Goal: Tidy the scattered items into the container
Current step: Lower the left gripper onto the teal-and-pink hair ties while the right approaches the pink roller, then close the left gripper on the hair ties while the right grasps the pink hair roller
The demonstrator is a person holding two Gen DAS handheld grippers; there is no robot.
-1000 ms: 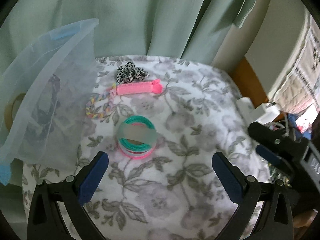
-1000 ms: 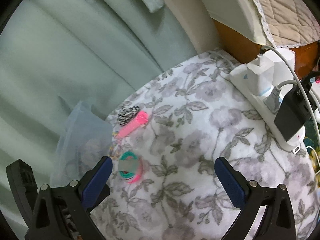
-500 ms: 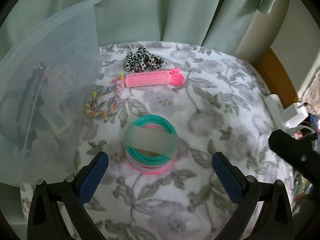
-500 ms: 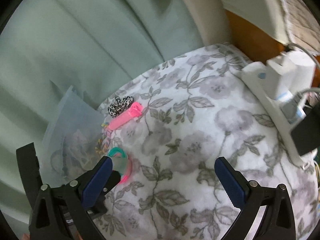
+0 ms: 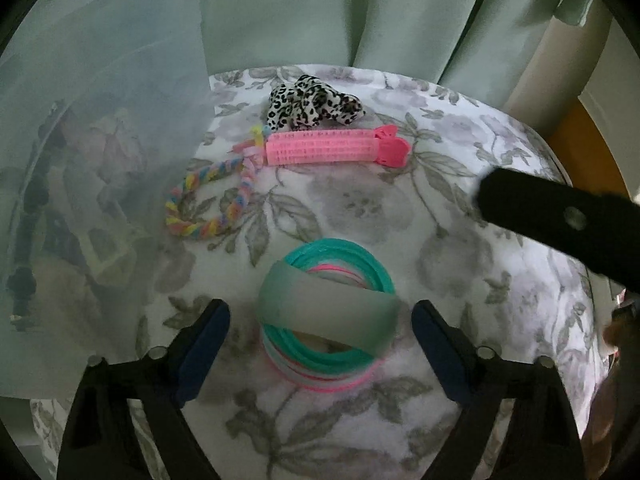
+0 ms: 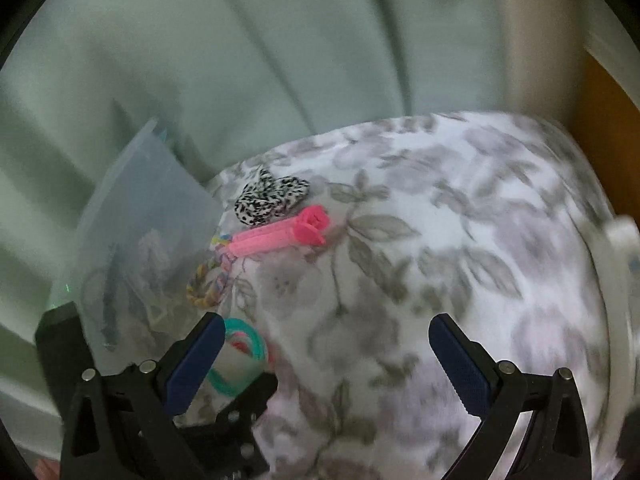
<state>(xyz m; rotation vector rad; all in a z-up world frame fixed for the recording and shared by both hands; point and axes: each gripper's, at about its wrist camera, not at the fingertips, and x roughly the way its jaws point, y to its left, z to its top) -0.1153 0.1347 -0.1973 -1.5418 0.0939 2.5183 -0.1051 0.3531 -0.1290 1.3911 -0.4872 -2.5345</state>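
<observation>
On the floral cloth (image 5: 460,264), the bangle stack (image 5: 326,316) lies before the hair clip (image 5: 336,147), bag (image 5: 100,184) at left.

A home bedroom, going by floral bedding (image 5: 460,248), pale green curtains (image 5: 360,12) and scattered hair accessories (image 5: 316,106).

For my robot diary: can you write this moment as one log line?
left gripper: closing around bracelet stack, not gripping | right gripper: open, empty | bag: upright

Left tool (image 5: 320,344) lowered around bangle stack (image 5: 326,316), jaws closing, right tool (image 6: 326,360) apparently swung leftward.
</observation>
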